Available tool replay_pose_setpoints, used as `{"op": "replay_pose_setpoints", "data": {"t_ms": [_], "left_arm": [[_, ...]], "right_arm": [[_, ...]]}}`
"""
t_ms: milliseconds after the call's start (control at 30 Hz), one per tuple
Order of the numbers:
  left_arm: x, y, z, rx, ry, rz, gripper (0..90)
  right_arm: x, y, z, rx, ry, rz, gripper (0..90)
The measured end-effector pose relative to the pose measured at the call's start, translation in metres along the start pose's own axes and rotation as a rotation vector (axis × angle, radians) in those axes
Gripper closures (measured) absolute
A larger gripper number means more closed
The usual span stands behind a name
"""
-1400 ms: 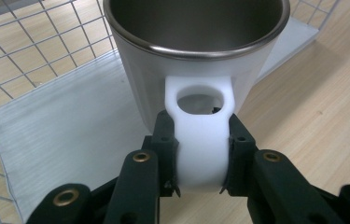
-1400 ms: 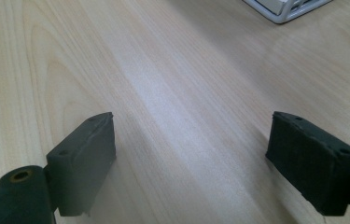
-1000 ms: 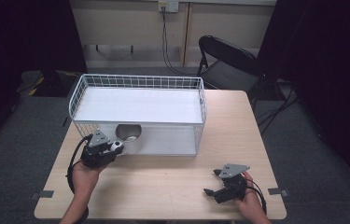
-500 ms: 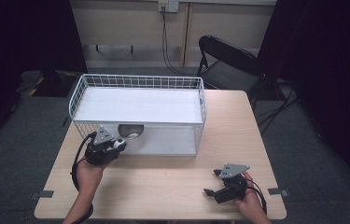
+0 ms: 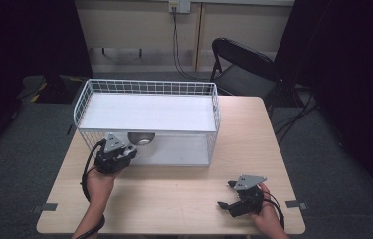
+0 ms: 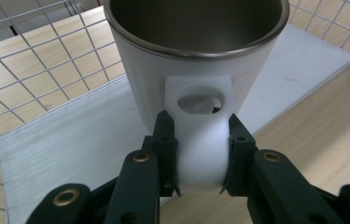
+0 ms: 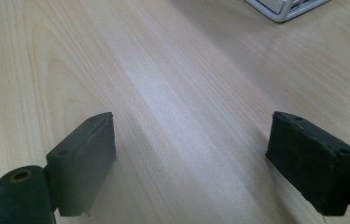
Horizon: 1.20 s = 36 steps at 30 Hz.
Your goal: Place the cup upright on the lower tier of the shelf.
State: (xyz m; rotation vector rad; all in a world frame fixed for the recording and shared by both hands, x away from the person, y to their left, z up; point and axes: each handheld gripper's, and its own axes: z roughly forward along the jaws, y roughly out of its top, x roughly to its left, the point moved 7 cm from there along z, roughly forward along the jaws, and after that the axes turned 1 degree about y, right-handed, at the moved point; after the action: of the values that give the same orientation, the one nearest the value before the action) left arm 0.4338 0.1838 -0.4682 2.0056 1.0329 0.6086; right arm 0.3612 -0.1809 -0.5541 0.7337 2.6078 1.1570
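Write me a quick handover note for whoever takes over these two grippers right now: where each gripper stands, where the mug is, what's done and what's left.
Left gripper: shut on the white handle of the mug, jaws on either side of the handle. The mug is white outside, metal inside, and looks empty.
Right gripper: open, holding nothing, low over the bare wooden table at the near right.
Mug position: at the front of the white wire rack, under its upper shelf, at the lower tray.
Done: mug gripped and brought to the rack.
Left: probably seat the mug on the lower tray, open the left jaws and back out. Whether it already rests on the tray cannot be told.
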Motion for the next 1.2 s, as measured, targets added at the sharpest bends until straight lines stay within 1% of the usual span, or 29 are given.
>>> {"op": "replay_pose_setpoints", "data": {"t_ms": [167,200,400,800,967,1000,1100,1133,1200], "left_arm": [[0.000,-0.001,0.003,0.001,0.008,-0.001,71.8],[0.000,-0.001,0.004,-0.001,0.012,-0.007,71.8],[0.002,-0.001,0.007,-0.003,0.024,-0.014,71.8],[0.003,-0.001,0.012,-0.007,0.048,-0.020,71.7],[0.004,0.000,0.015,-0.006,0.052,-0.021,71.7],[0.003,0.000,0.016,-0.009,0.052,-0.028,71.7],[0.004,0.000,0.017,-0.008,0.054,-0.026,71.7],[0.004,0.000,0.019,-0.005,0.058,-0.019,71.7],[0.003,0.000,0.020,-0.001,0.059,-0.025,71.7]], "right_arm": [[0.000,0.000,0.000,0.000,0.000,0.000,14.4],[0.000,0.000,0.000,0.000,0.000,0.000,14.4],[0.000,0.000,0.000,0.000,0.000,-0.001,14.4],[0.000,0.000,0.000,0.000,0.000,-0.001,14.4],[0.000,0.000,0.000,0.000,0.000,-0.001,14.4],[0.000,0.000,0.000,0.000,0.000,-0.001,14.4],[0.000,0.000,0.000,0.000,0.000,-0.001,14.4],[0.000,0.000,0.000,0.000,0.000,0.000,14.4],[0.000,0.000,0.000,0.000,0.000,-0.001,14.4]]}}
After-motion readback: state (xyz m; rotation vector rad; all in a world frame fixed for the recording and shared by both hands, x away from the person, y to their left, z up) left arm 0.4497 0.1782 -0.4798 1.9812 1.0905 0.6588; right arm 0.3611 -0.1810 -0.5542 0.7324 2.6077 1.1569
